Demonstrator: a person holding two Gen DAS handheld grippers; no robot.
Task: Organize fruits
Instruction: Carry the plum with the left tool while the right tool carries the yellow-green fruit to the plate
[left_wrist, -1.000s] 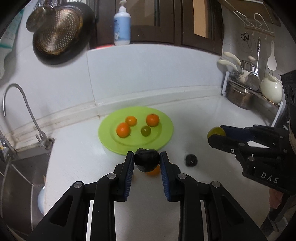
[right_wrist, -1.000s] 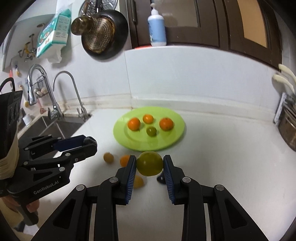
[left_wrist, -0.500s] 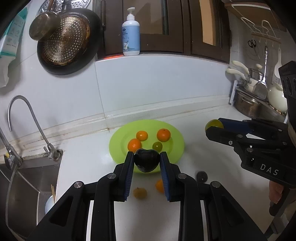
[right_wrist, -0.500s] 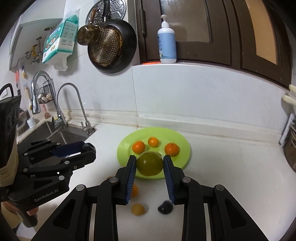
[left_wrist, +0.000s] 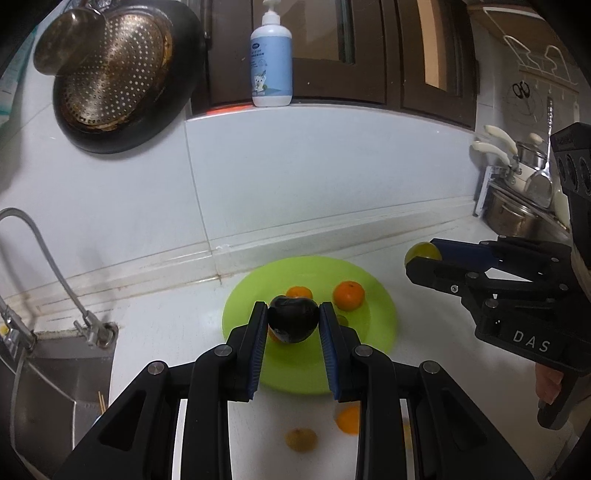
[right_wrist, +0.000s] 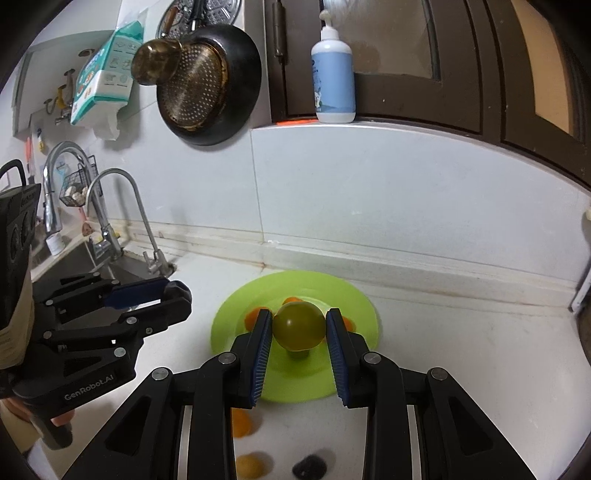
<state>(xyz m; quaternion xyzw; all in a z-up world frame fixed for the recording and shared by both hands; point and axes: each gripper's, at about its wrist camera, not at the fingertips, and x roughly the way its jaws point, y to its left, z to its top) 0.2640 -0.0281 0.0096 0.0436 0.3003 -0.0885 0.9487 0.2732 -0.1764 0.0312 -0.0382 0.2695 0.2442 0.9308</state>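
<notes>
Dim, cool indoor light with heavy fisheye warp in both views

The white worktop and wall tiles read grey-blue, evenly lit with only soft, faint shadows; the dark cabinets at the far top stay murky. Straight edges bow strongly toward the black, vignetted corners. The green plate and the loose oranges near the bottom edge are smeared by motion blur, while the black fingers stay crisp. Small glints sit on the hanging pan, the faucet and the yellow-green fruit.
</notes>
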